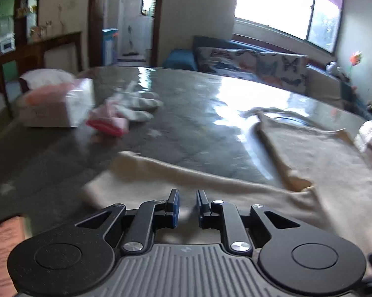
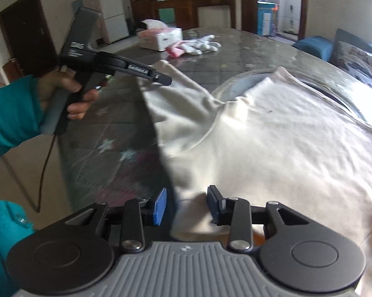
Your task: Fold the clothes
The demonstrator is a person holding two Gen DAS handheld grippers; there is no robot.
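A cream T-shirt [image 1: 322,163] [image 2: 272,136] lies spread on the glass-topped table [image 1: 186,113] [image 2: 106,123], its neck hole toward the far side. One sleeve [image 1: 141,175] [image 2: 176,79] stretches out to the left. My left gripper [image 1: 188,205] hovers just over that sleeve with a narrow gap between its fingers and nothing pinched. In the right wrist view a hand [image 2: 69,91] holds the left gripper [image 2: 164,80]. My right gripper [image 2: 187,205] is open at the shirt's near left edge, and the fabric edge runs between its fingers.
At the table's far left sit a tissue pack [image 1: 57,106] [image 2: 161,37], a white glove [image 1: 136,104] [image 2: 203,44] and a pink item [image 1: 109,121] [image 2: 174,49]. A sofa with butterfly cushions [image 1: 260,61] stands behind the table. A teal sleeve [image 2: 12,113] fills the left side.
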